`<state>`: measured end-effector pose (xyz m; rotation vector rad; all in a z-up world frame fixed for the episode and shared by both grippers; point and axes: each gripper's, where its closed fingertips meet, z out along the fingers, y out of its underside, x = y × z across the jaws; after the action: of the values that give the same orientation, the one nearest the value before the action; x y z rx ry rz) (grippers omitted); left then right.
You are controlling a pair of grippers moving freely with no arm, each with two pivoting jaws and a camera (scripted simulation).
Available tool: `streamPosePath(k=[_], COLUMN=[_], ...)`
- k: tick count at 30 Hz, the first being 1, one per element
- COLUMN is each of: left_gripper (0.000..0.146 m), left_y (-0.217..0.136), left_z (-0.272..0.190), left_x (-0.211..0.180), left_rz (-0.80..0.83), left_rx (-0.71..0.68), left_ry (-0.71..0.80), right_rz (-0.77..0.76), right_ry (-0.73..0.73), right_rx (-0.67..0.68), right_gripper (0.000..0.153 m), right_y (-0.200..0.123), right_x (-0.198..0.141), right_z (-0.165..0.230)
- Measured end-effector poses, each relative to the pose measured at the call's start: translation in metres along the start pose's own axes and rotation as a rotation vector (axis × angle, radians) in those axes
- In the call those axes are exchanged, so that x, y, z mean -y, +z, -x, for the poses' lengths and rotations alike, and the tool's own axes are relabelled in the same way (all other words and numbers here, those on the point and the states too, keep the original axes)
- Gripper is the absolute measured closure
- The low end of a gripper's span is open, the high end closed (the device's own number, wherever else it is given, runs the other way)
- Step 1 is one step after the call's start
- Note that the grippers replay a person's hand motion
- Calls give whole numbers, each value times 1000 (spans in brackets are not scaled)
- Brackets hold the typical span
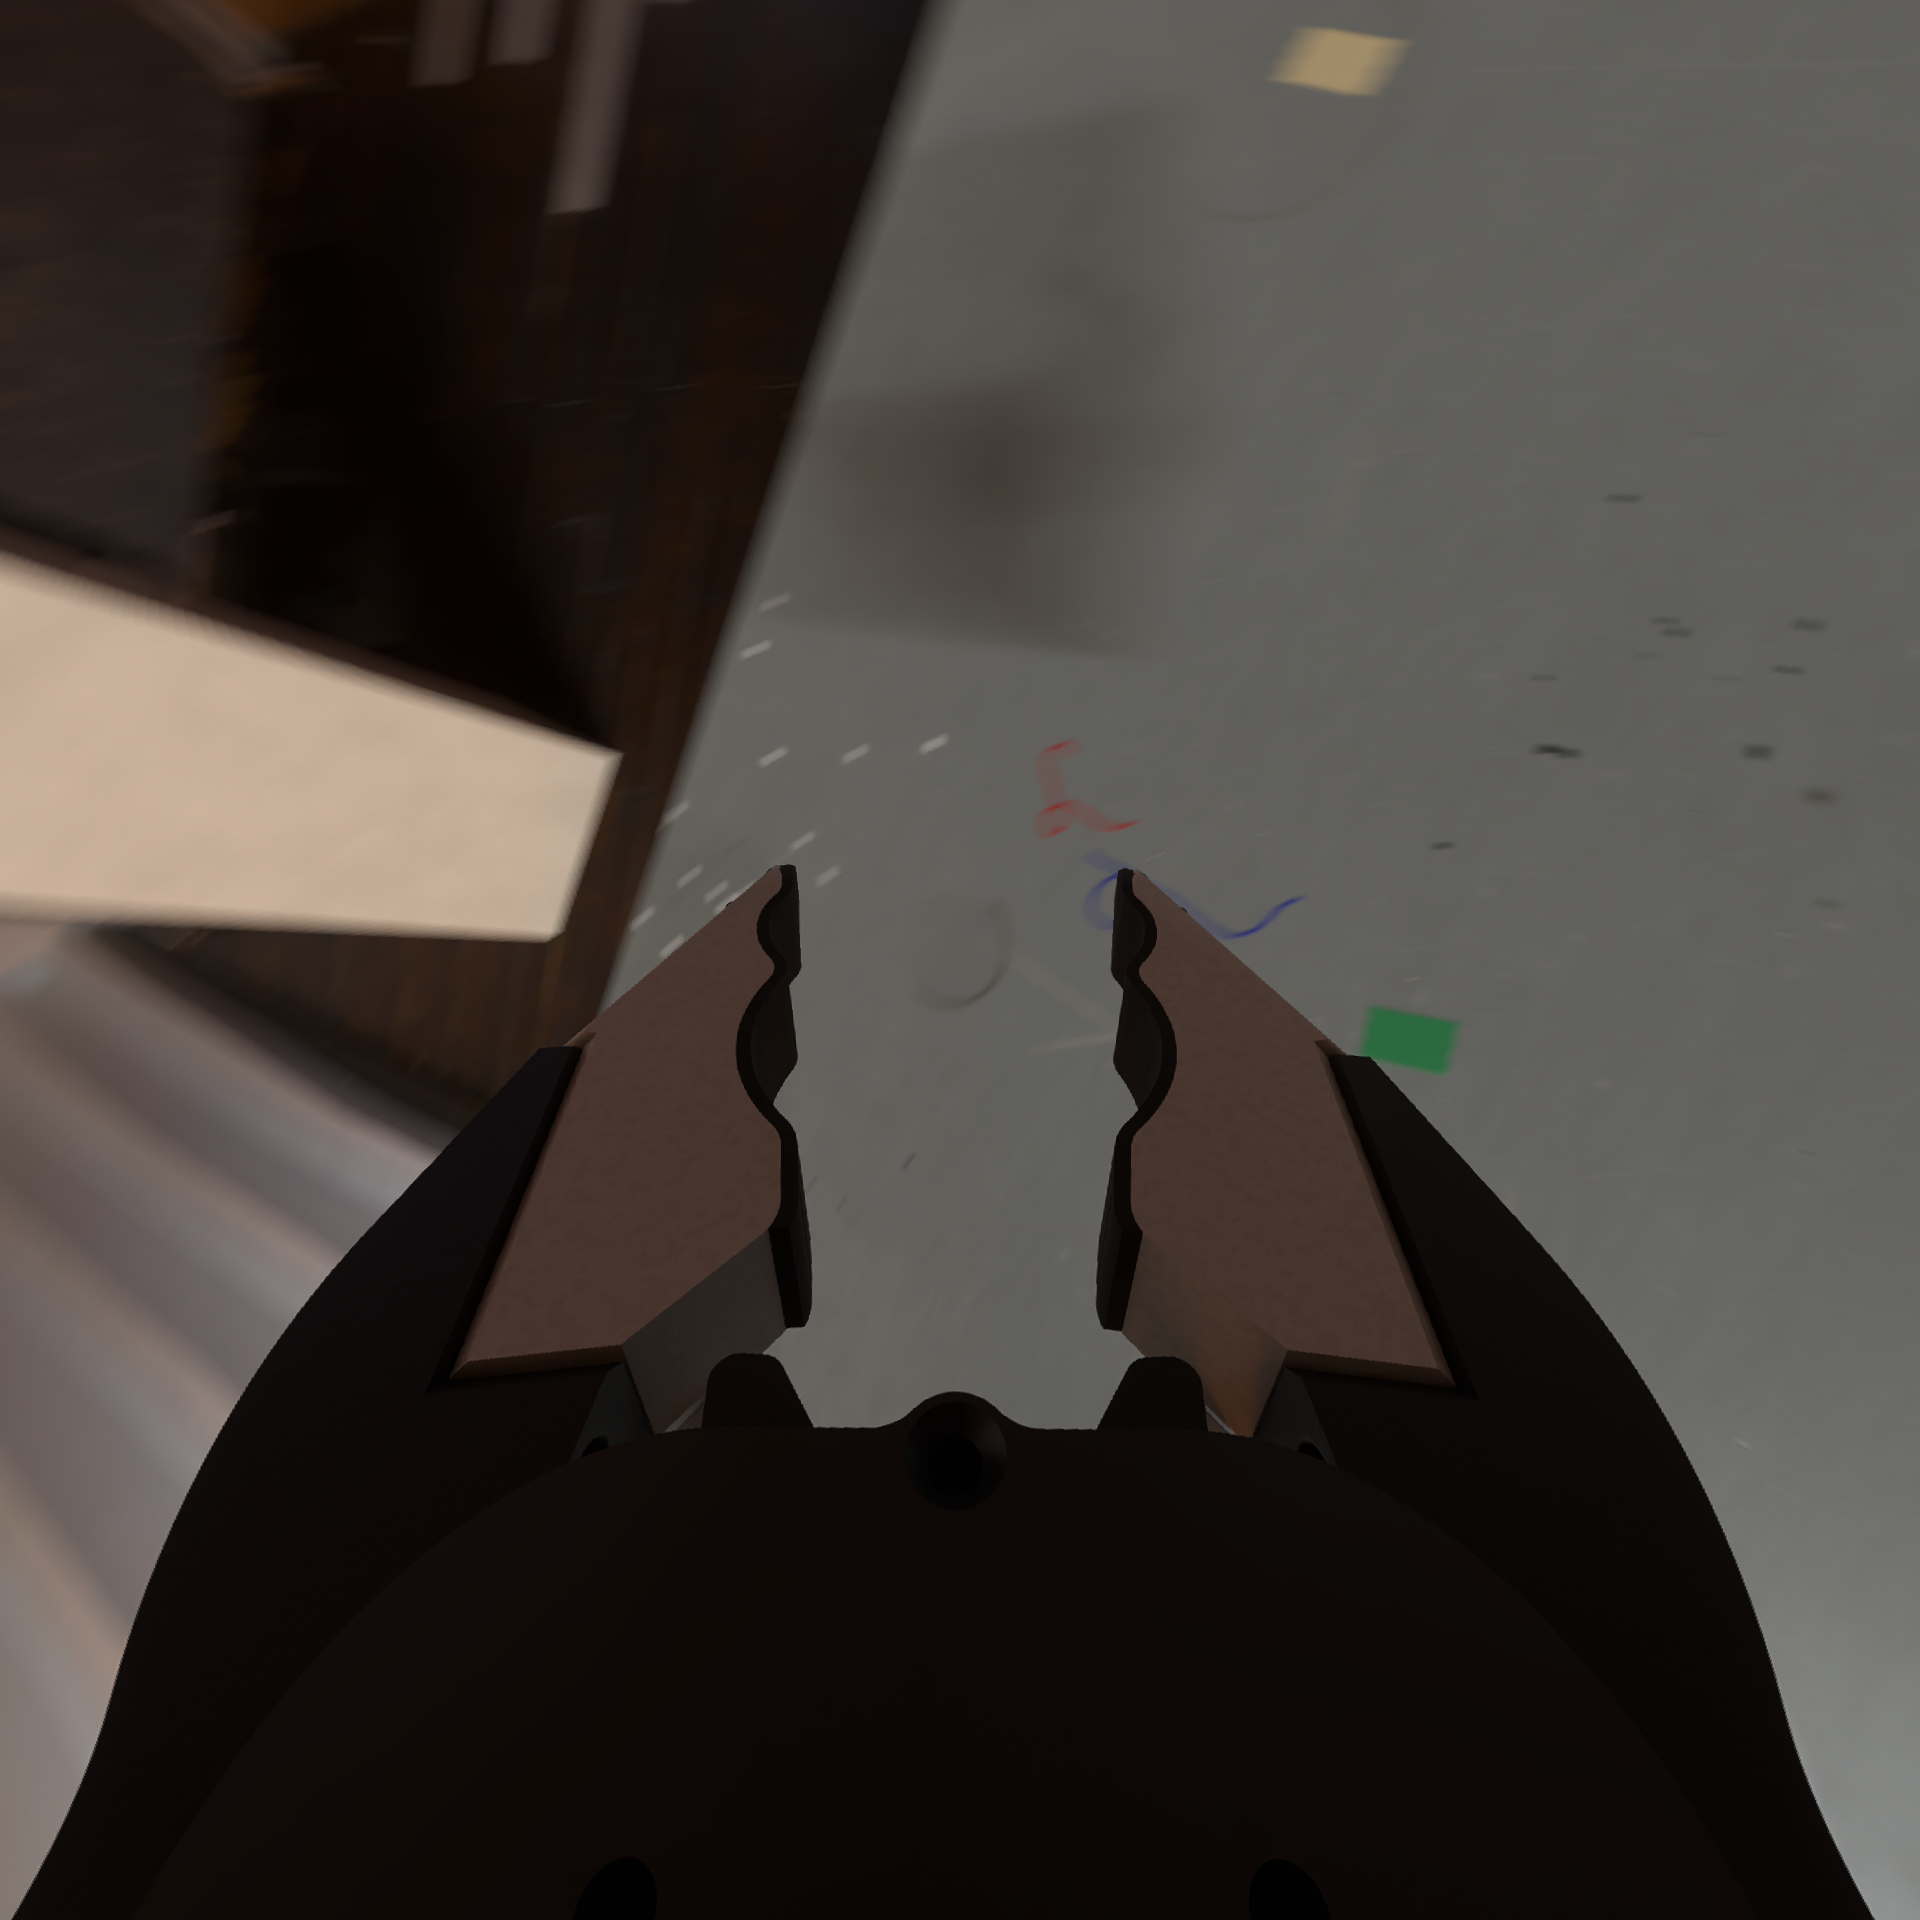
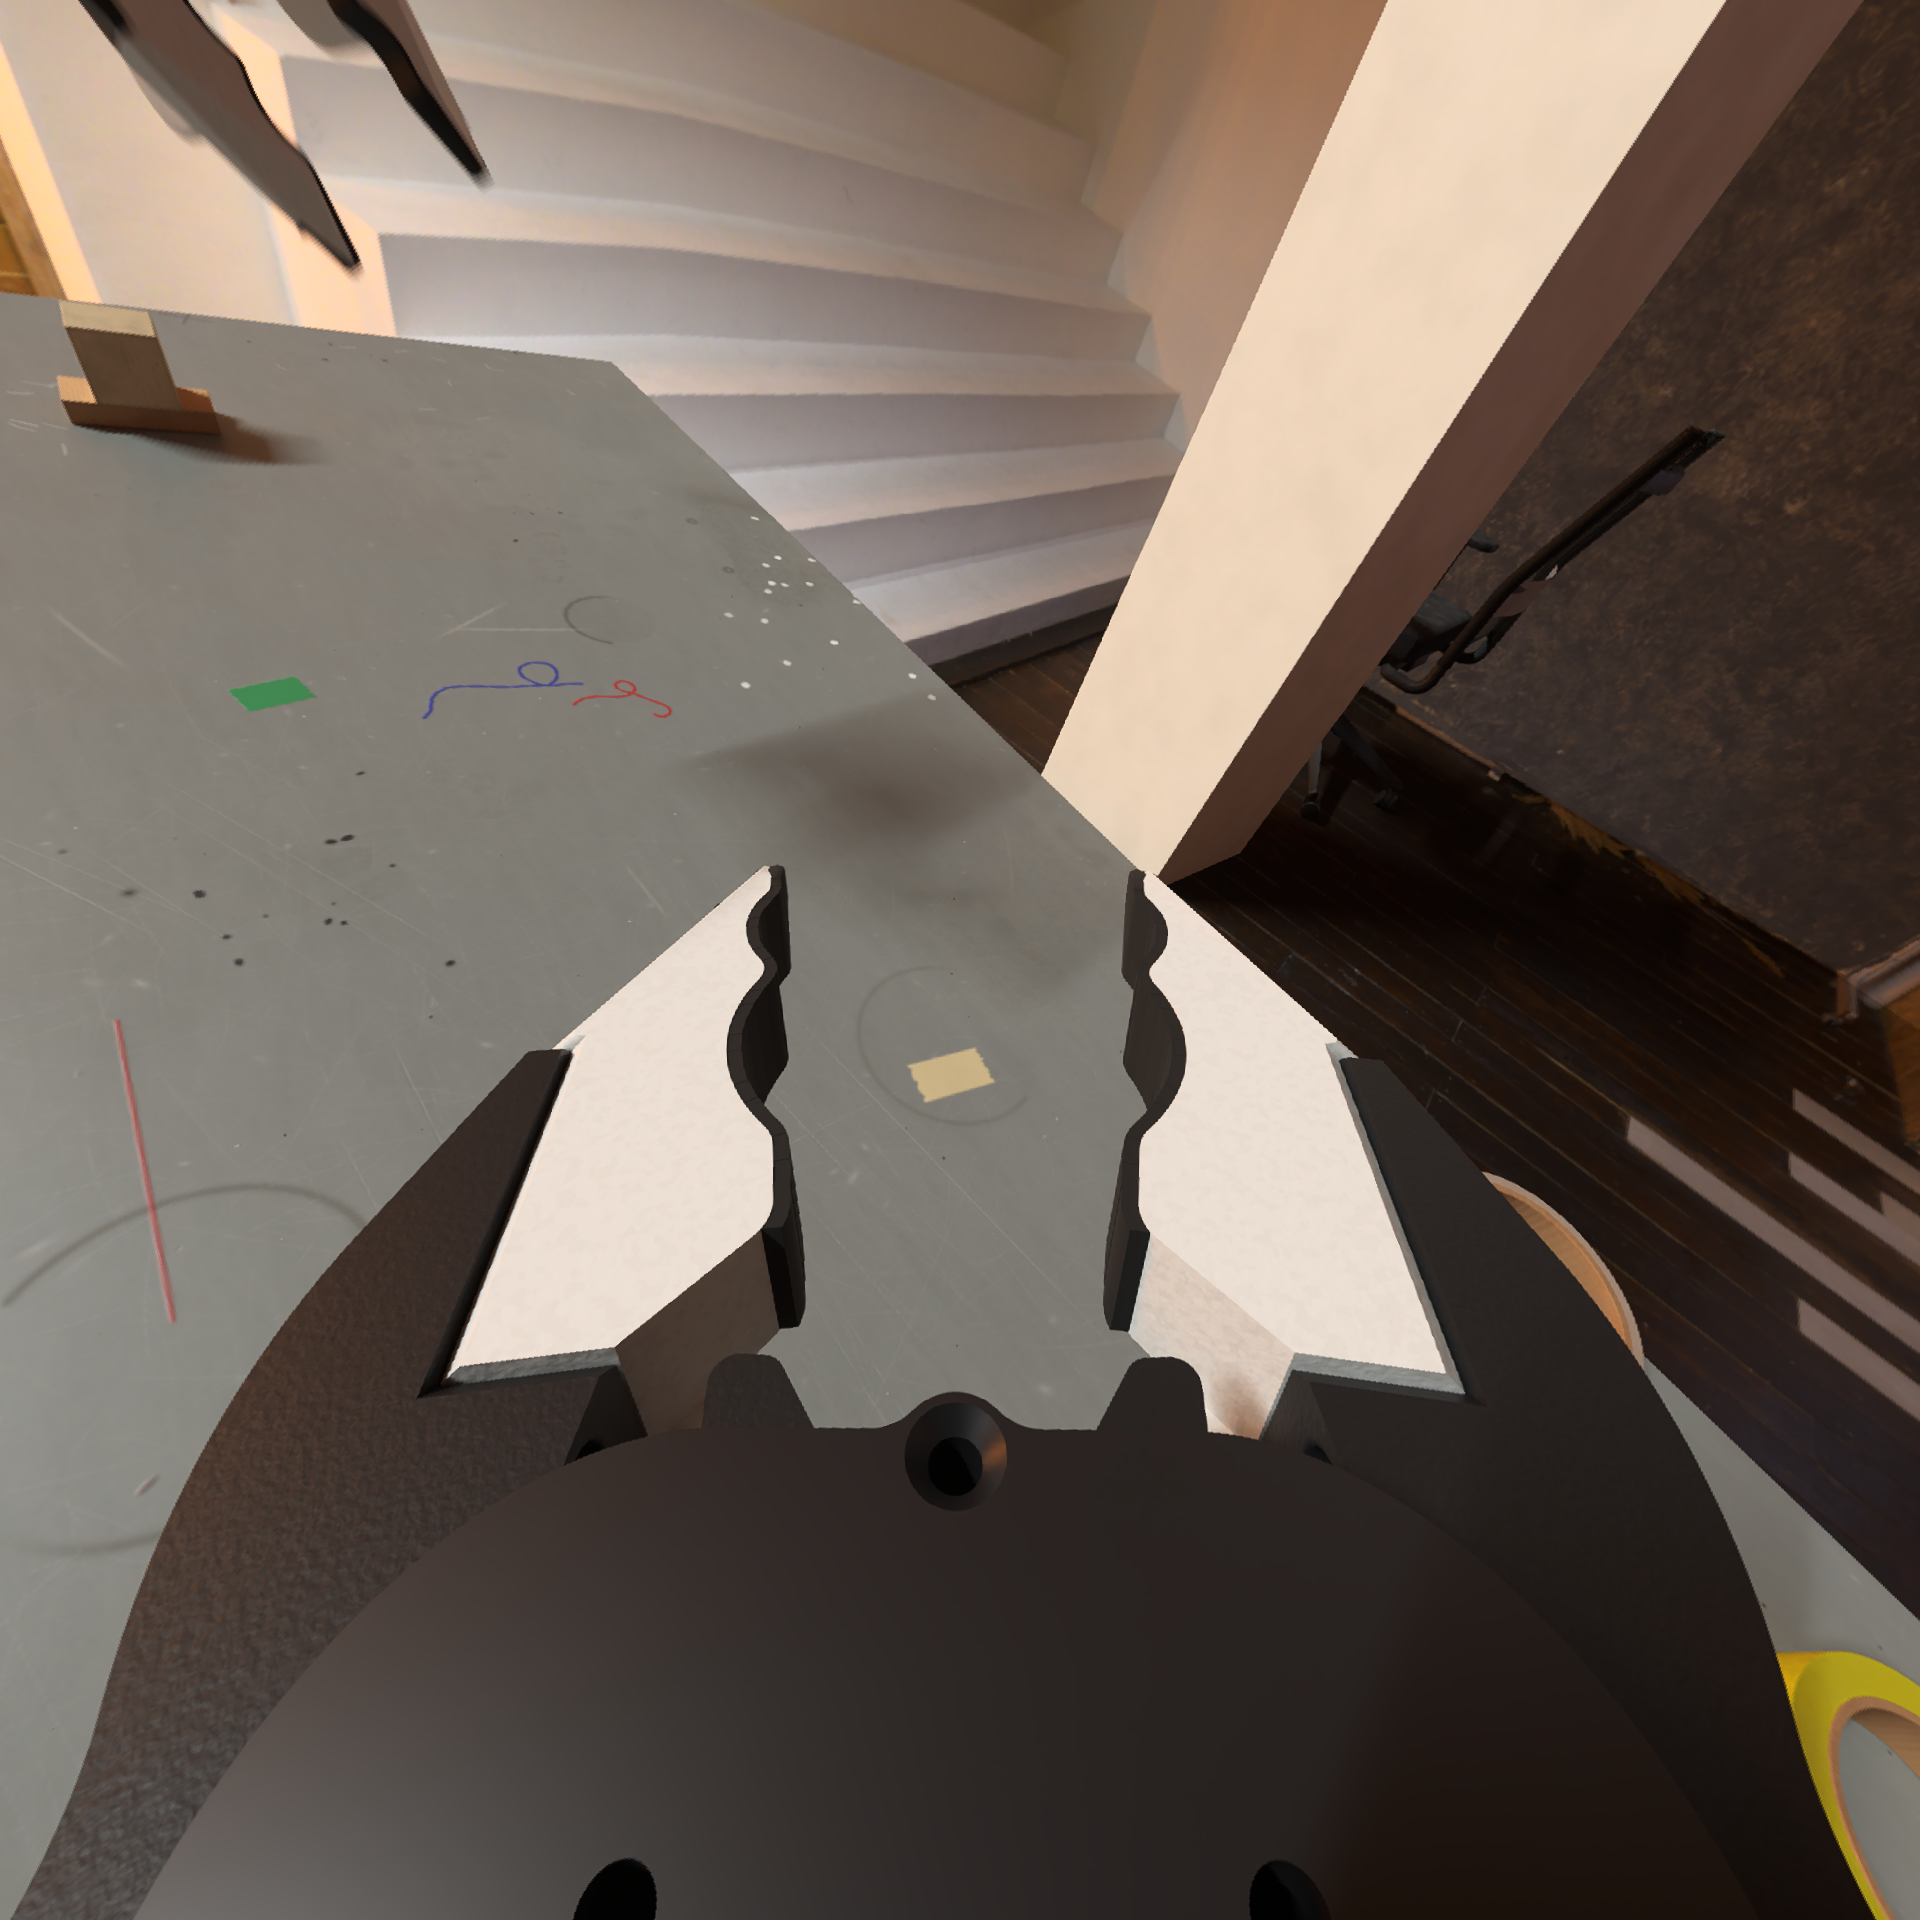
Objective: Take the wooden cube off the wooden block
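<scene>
In the right wrist view a light wooden cube (image 2: 116, 362) stands on a flat wooden block (image 2: 156, 414) at the far left of the grey table (image 2: 416, 831). My right gripper (image 2: 956, 883) is open and empty, well short of them, above the table's right part. The other gripper's fingers (image 2: 260, 135) hang above the cube at the top left, spread apart. In the left wrist view my left gripper (image 1: 956, 883) is open and empty over the grey table (image 1: 1351, 520). The cube and block do not show there.
The table bears a green patch (image 2: 272, 694), blue and red scribbles (image 2: 540, 686) and a tan tape square (image 2: 951, 1075). Its right edge runs diagonally past a cream pillar (image 2: 1299, 468). White stairs (image 2: 831, 312) lie beyond. A yellow tape roll (image 2: 1860, 1745) sits at the lower right.
</scene>
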<state>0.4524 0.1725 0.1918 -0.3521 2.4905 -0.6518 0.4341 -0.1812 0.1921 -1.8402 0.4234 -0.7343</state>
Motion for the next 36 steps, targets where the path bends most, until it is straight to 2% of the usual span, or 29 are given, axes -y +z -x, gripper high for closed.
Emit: streamPosePath(k=[3,5,7,9,11,13,16,20,24,36], left_gripper=[91,95,99,99,94,93,93,82,74,76], left_y=[-67,-108,-135,-144,-144,-136,-112,-84,-70,-50], left_z=[46,66,69,58,42,23,-3,-22,-24,-31], left_x=[-47,-91,-141,-192,-238,-270,-300,-325,-339,-347], left_rz=[4,13,47,154,268,309,331,394,454,557], left_rx=[301,449,492,445,398,357,255,179,180,158], left_ry=[-151,-286,-448,-581,-685,-802,-992,-1120,-1108,-1105], right_rz=[-7,-2,6,12,26,40,55,58,49,28], right_ry=[1,0,-1,-3,-6,-11,-16,-12,-2,11], right_rx=[-2,-1,3,11,20,27,35,38,32,24], right_gripper=[88,88,88,88,88,88,88,88,88,88], right_y=[0,1,4,7,11,15,18,19,16,11], right_x=[1,1,1,0,-1,-2,-4,-6,-6,-7], right_z=[0,0,0,2,4,7,9,9,7,3])
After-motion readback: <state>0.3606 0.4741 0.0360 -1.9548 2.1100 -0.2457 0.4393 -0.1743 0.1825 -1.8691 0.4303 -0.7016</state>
